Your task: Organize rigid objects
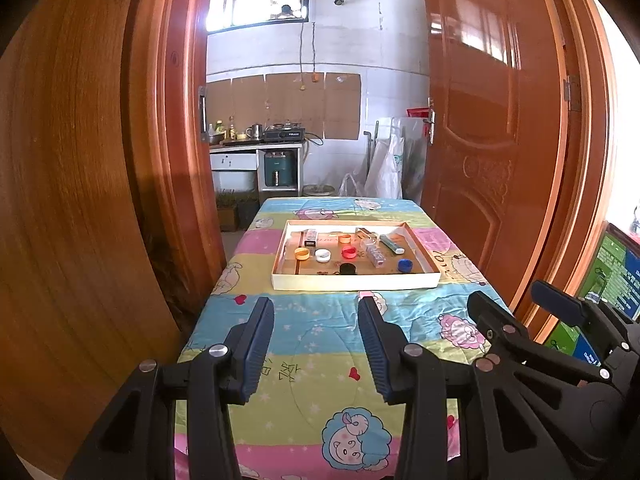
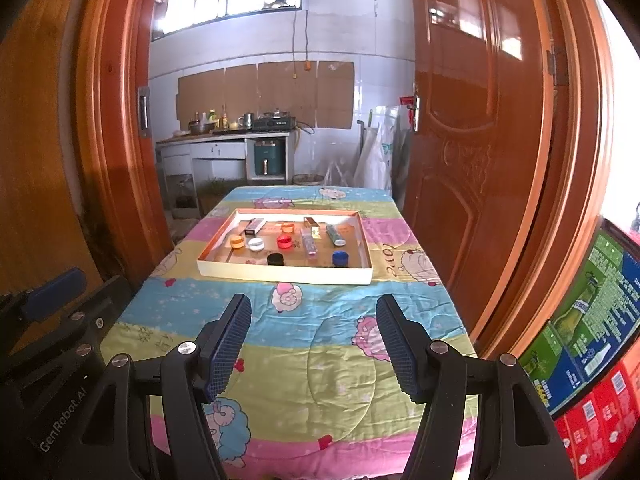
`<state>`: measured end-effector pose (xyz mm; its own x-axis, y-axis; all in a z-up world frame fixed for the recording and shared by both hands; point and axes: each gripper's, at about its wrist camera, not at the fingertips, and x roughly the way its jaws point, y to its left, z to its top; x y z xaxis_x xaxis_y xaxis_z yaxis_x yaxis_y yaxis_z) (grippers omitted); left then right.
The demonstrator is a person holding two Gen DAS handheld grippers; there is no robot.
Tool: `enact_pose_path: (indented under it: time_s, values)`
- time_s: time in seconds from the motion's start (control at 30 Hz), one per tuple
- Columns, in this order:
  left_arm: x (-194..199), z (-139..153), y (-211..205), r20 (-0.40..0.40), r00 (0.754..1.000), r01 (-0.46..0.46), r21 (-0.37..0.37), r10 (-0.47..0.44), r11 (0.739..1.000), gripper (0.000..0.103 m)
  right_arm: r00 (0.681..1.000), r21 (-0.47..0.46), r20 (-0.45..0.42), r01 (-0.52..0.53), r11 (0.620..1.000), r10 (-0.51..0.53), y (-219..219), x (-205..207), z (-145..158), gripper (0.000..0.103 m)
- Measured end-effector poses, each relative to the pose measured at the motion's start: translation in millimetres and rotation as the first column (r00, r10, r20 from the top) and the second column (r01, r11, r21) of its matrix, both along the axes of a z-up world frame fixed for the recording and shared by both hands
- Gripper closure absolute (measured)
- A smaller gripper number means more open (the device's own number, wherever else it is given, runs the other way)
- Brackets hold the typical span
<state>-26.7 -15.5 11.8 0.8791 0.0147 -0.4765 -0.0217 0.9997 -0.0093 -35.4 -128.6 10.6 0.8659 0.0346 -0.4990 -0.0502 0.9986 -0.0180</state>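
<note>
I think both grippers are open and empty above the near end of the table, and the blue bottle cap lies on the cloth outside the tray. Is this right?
One detail is wrong: the blue bottle cap lies inside the tray, near its front right corner, as the right wrist view shows. The left gripper and right gripper are indeed open and empty.

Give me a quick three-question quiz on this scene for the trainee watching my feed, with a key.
1. True or false: the left gripper is holding a bottle cap.
2. Which cap lies nearest the front wall of the tray? A) orange cap B) black cap C) white cap
3. Fill in: the blue cap lies toward the tray's ____ side in both views.

Key
1. False. Both the left gripper and the right gripper are open and empty, over the patterned cloth, short of the tray.
2. B, the black cap.
3. Right.
</note>
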Motion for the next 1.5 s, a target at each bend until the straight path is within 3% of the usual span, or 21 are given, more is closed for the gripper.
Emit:
enact_pose_path:
  time_s: [1.5]
  values:
    - [-2.5,1.2,0.7,0.005,1.0,-0.001,-0.006,0.001,1.0,0.059,1.0,-0.001,0.006,-0.004,1.0,0.004,1.0,-3.4,3.4,0.036]
